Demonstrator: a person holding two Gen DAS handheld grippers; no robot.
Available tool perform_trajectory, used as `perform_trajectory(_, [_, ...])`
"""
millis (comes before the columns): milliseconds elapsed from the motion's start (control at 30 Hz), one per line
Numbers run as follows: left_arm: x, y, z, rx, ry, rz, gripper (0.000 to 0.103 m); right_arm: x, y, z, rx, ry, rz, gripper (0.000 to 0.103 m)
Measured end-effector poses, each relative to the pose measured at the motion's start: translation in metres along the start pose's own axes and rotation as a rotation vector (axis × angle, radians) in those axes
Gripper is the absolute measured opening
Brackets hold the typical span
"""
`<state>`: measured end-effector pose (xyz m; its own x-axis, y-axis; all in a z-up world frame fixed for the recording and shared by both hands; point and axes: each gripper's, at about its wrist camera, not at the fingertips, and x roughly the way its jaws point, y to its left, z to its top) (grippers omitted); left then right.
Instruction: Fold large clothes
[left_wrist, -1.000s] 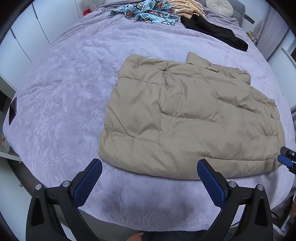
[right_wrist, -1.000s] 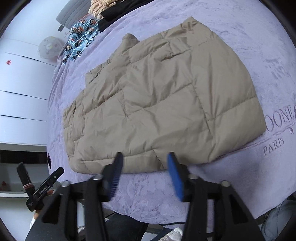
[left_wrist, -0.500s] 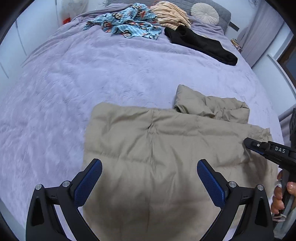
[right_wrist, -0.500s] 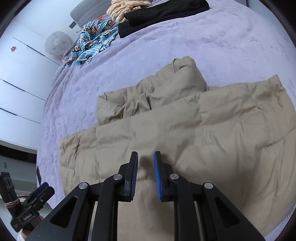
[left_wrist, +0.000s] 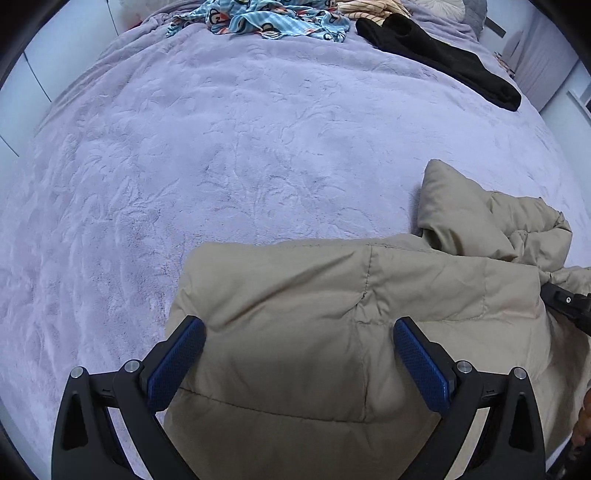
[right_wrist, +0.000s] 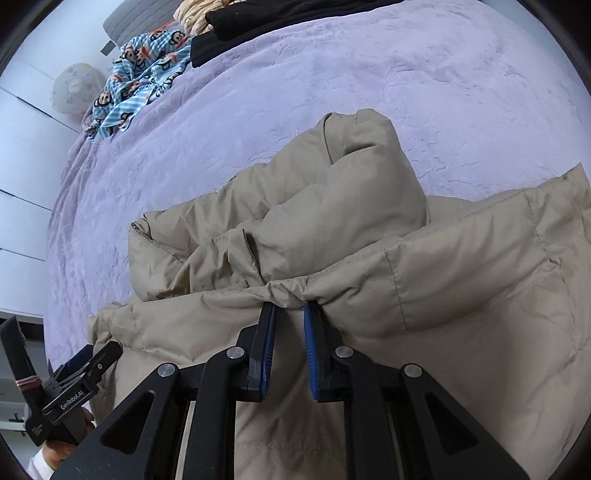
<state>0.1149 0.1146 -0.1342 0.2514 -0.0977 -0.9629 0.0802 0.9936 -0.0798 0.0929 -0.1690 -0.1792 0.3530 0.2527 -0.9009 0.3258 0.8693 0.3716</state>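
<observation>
A tan quilted puffer jacket (left_wrist: 332, 332) lies on the lilac bed cover (left_wrist: 221, 166), with a bunched sleeve or hood (left_wrist: 480, 218) at its far right. My left gripper (left_wrist: 299, 354) is open, its blue pads wide apart over the jacket's near left part. In the right wrist view the jacket (right_wrist: 461, 277) fills the lower frame. My right gripper (right_wrist: 289, 314) is shut on a pinch of the jacket's folded edge. The left gripper's body (right_wrist: 74, 391) shows at the lower left there.
At the far end of the bed lie a blue monkey-print garment (left_wrist: 266, 22), a black garment (left_wrist: 443, 51) and a beige striped one (left_wrist: 369, 7). White cupboard doors (right_wrist: 18, 184) stand past the bed's left side. A round cushion (right_wrist: 72, 92) rests at the head.
Both grippers have moved forward and down onto the jacket. The right gripper has narrowed from open to shut on the jacket's edge. The left stays wide open.
</observation>
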Motion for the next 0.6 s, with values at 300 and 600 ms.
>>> perform_trajectory(300, [-0.028, 0.014, -0.023, -0.013, 0.052, -0.019, 0.103, -0.045, -0.004, -0.041, 0.016, 0.037, 0.05, 0.048])
perform_trajectory(600, [-0.049, 0.015, -0.044, -0.004, 0.052, -0.033, 0.103, -0.076, -0.004, -0.097, 0.038, 0.063, 0.06, 0.06])
